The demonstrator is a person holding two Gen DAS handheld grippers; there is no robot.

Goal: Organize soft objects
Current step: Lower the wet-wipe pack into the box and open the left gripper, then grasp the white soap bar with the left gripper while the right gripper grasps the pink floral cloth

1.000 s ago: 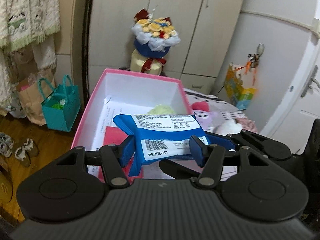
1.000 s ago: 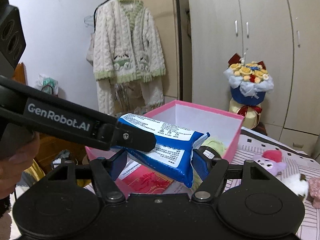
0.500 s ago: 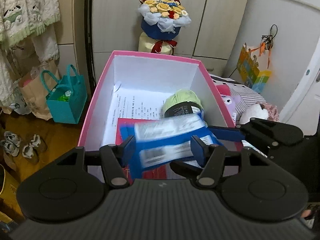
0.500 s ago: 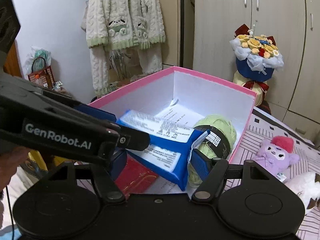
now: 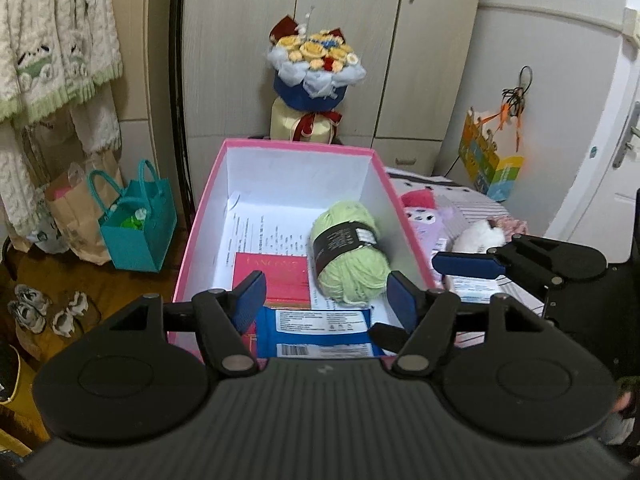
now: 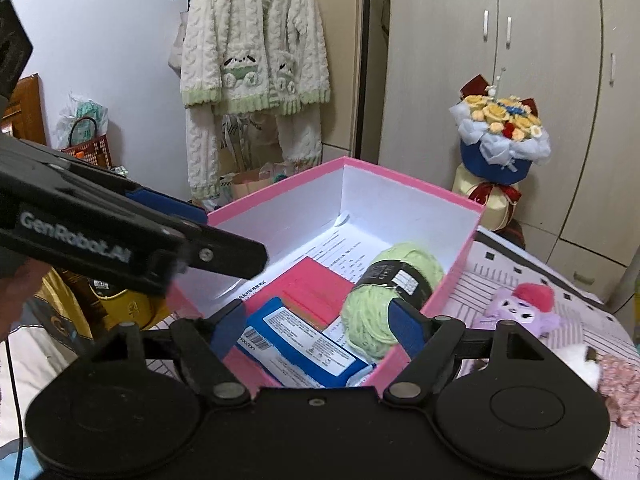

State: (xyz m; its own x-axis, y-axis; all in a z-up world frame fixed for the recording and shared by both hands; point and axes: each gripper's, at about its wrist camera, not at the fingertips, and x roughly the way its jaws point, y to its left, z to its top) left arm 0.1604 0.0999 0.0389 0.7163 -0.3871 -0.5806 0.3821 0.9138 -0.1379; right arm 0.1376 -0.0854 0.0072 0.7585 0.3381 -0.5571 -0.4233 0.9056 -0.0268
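A blue and white soft pack lies flat in the near end of the pink box, also in the right wrist view. A light green yarn ball with a black band lies beside it in the box; the ball also shows in the right wrist view. My left gripper is open and empty above the pack. My right gripper is open and empty above the box's near edge. A purple plush and a white plush lie on the bed to the right.
A red booklet and printed papers line the box floor. A flower bouquet stands behind the box by the wardrobe. A teal bag and shoes are on the floor at left. A robe hangs at the wall.
Both grippers held the blue pack over the box; they opened and it dropped. It now lies flat in the box and both grippers have drawn back a little.
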